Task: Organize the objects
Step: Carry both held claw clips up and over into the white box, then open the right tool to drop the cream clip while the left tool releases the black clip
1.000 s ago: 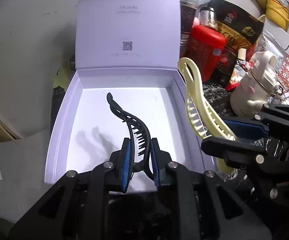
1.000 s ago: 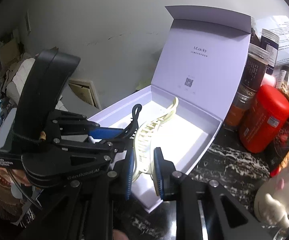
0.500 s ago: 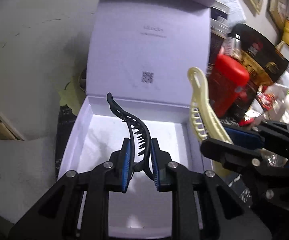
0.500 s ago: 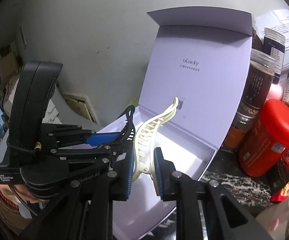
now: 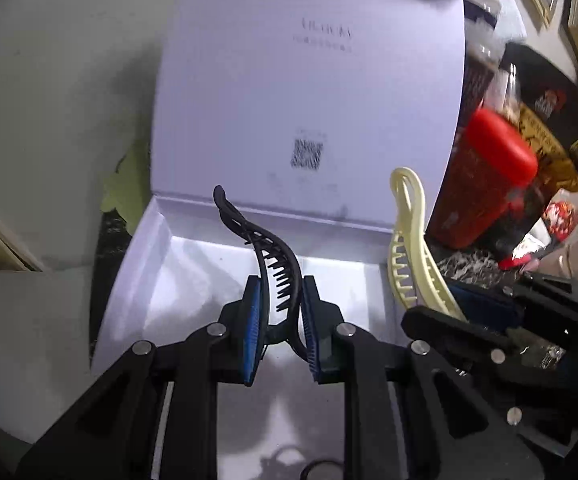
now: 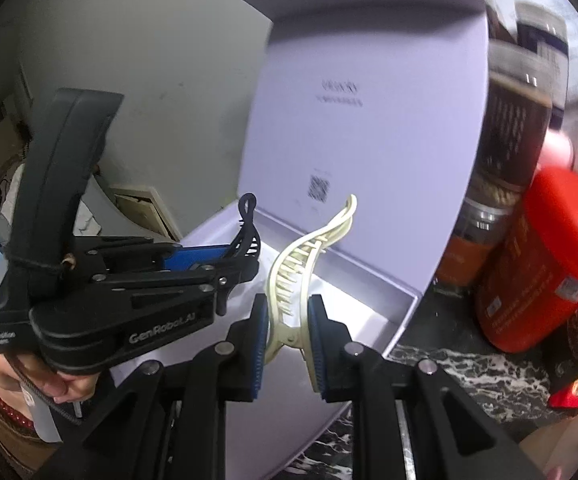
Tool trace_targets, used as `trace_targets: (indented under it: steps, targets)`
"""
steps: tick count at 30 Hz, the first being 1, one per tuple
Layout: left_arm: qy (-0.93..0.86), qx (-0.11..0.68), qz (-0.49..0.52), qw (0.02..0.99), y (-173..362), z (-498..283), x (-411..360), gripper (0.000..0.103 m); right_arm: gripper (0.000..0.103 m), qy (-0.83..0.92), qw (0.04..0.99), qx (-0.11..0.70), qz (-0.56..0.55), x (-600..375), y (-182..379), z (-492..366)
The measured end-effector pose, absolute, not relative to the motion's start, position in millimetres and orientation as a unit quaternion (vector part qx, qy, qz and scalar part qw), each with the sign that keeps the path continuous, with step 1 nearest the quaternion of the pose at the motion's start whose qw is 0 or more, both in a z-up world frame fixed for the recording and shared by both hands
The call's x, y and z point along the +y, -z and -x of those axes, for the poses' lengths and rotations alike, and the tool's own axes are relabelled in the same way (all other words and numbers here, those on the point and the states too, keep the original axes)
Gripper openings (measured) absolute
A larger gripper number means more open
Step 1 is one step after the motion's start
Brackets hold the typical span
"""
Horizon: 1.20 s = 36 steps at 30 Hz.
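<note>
The left gripper (image 5: 279, 320) is clamping its blue pads on the hinge end of a black hair clip (image 5: 267, 256), which is hanging over the open lavender box (image 5: 129, 264). Just beside it, the right gripper (image 6: 287, 340) is gripping a cream hair clip (image 6: 301, 264) the same way, above the box's right edge. A red canister (image 6: 545, 264) is standing near the raised lid (image 5: 309, 92).

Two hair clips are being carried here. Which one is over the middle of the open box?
The black hair clip, pinched in the left gripper. The cream hair clip, in the right gripper, hangs by the box's right wall.
</note>
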<state>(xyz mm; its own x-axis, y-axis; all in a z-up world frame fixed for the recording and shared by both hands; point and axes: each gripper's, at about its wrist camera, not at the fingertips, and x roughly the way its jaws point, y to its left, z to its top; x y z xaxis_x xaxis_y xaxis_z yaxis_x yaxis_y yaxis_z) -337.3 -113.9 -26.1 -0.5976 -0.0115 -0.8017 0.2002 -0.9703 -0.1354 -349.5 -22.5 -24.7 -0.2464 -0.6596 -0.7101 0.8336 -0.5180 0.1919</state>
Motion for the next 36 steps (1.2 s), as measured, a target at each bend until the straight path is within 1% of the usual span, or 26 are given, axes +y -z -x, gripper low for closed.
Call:
trace_targets:
  steps: [4,10,20,24,27,36]
  targets:
    - [0.878,0.095,-0.465,0.065,39.5,342.2,-113.9,0.018,0.019,0.770,0.482,0.120,-0.401,-27.7,37.9,353.0]
    - [0.882,0.081,-0.459,0.075,37.9,340.5,-112.3,0.018,0.020,0.753,0.491,0.134,-0.417,-41.5,53.1,352.2]
    - [0.866,0.112,-0.482,0.077,58.6,348.1,-124.6,0.018,0.020,0.753,0.476,0.132,-0.436,-48.6,66.3,362.9]
    - [0.862,0.126,-0.485,0.080,61.0,349.1,-126.8,0.018,0.020,0.757,0.467,0.132,-0.438,-50.1,68.0,367.2]
    - [0.863,0.119,-0.484,0.082,61.6,350.1,-124.7,0.018,0.020,0.760,0.461,0.133,-0.438,-50.5,67.0,370.3]
    - [0.863,0.122,-0.484,0.083,61.1,351.7,-122.9,0.019,0.024,0.769,0.454,0.140,-0.428,-50.8,56.9,365.8]
